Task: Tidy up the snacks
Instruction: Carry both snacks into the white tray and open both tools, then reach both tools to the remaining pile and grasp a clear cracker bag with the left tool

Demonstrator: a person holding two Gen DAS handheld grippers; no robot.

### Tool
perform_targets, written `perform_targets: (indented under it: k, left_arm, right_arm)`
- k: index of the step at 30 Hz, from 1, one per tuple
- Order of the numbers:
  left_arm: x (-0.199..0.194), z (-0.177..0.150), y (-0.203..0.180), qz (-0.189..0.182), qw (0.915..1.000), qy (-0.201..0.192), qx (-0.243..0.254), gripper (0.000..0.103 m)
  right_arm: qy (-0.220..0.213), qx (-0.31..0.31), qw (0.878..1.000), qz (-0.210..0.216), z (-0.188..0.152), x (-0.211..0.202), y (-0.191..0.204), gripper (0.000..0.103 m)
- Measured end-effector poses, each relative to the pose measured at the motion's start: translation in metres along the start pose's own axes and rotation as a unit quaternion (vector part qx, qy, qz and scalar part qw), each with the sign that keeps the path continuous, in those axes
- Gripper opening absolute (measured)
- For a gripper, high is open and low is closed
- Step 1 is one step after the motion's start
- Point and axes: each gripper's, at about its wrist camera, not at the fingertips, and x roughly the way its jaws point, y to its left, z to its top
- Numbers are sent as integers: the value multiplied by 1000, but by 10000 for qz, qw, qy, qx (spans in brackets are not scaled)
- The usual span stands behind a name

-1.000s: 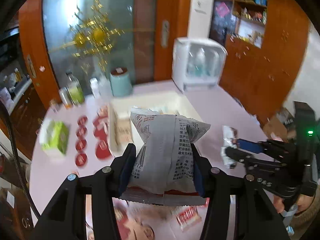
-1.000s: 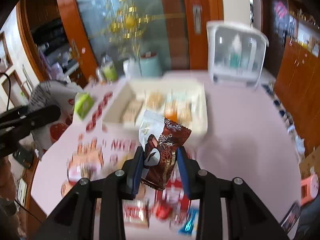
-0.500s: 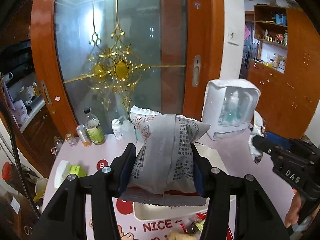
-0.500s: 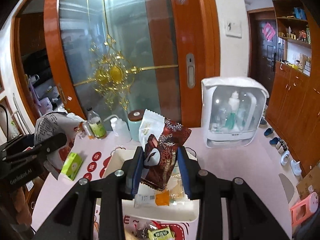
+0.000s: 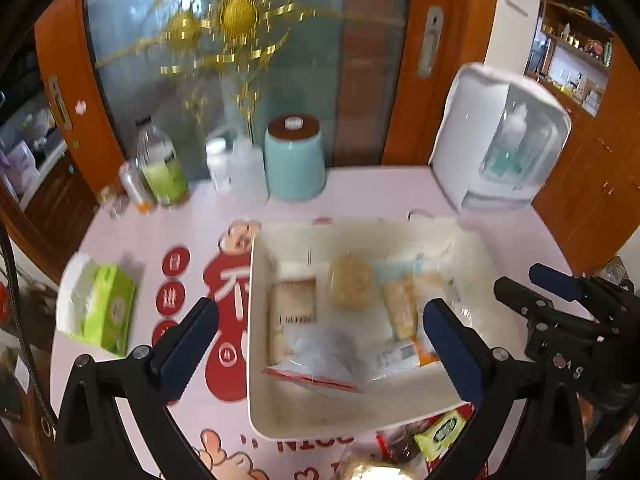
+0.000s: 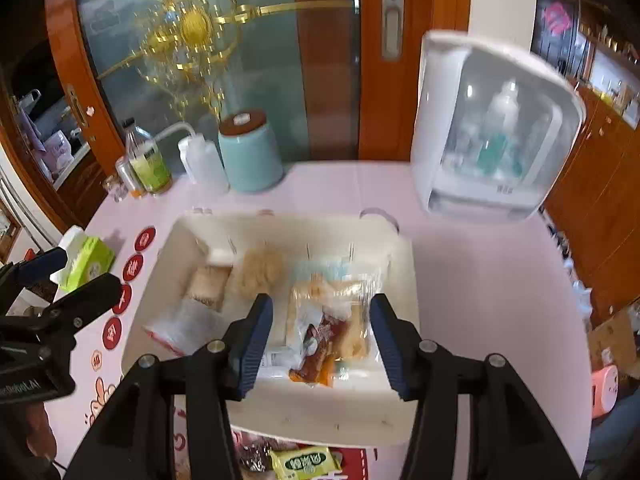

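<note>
— Two tools, the left tool (image 5: 320, 336) and right tool (image 6: 320, 336): gripping?
— Neither; jaws just opened, nothing pinched. The grey printed packet (image 5: 324, 354) and brown snack packet (image 6: 320, 346) lie inside the cream rectangular plastic bin (image 5: 256, 400) mid-desk (image 5: 120, 232).

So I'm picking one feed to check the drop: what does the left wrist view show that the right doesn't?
Left wrist only: the left tongs, open and empty, their jaws just opened over the grey packet.
Right wrist only: the right tongs, jaws just opened, and the brown packet beneath them.
Both: the white bin, the teal canister, the green tissue pack.
</note>
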Motion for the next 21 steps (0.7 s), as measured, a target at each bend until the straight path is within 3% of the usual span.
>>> perform_targets:
  k: [7, 21]
  left_arm:
    - [-14, -18, 20, 130, 9997, -47, -181, 101]
    - [-119, -42, 11, 146, 9978, -637, -71, 101]
  right_arm:
    - [121, 79, 9999, 81, -12, -3, -7, 58]
    - [-169, -149, 9988, 446, -31, -73, 6, 58]
